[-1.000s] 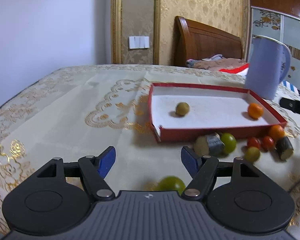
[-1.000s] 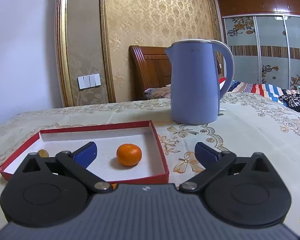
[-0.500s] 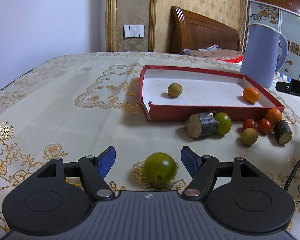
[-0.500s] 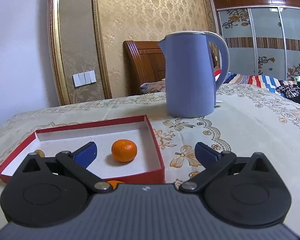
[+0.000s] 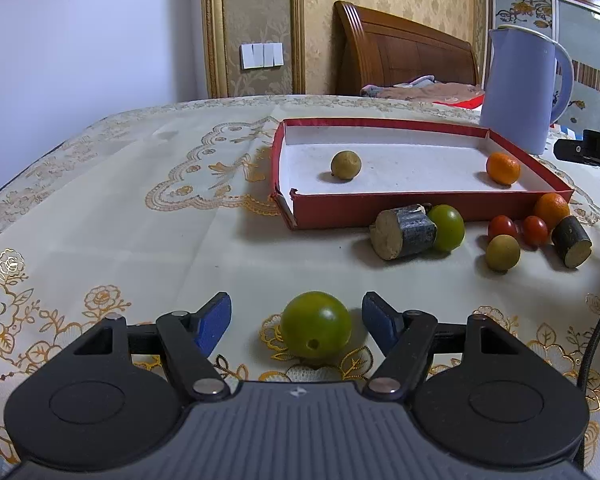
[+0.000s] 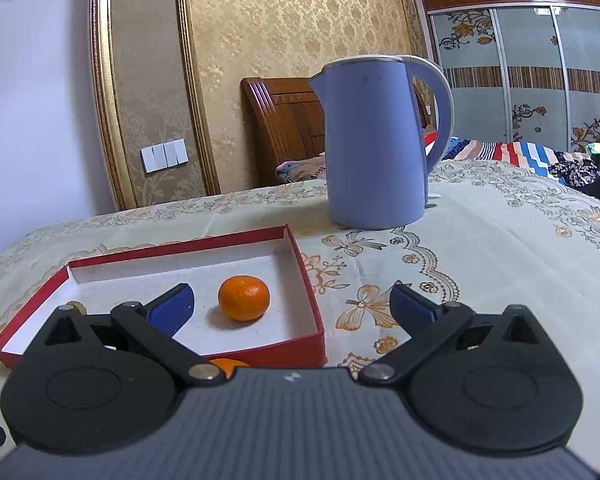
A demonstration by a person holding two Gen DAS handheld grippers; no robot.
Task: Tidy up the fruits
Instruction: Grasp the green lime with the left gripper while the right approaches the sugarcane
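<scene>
Fruit at stake here is a round green fruit with a small dark pit facing the camera, lying on the cream, gold-embroidered tablecloth directly between the blue pads of the left gripper. The jaws are spread, with a gap on each side — neither pad touches it, and it sits a little nearer the right-hand pad. Being round, it offers no long axis to align with.

The shallow red cardboard box with a white floor lies ahead and to the right, holding a dull yellow-green fruit and a small orange. Just before its near wall lie a cut log piece touching another green fruit — probably the only things in the carry path.

The right gripper hangs spread and empty over the box's near right corner, well apart from the green fruit, so the left is plainly nearer.
</scene>
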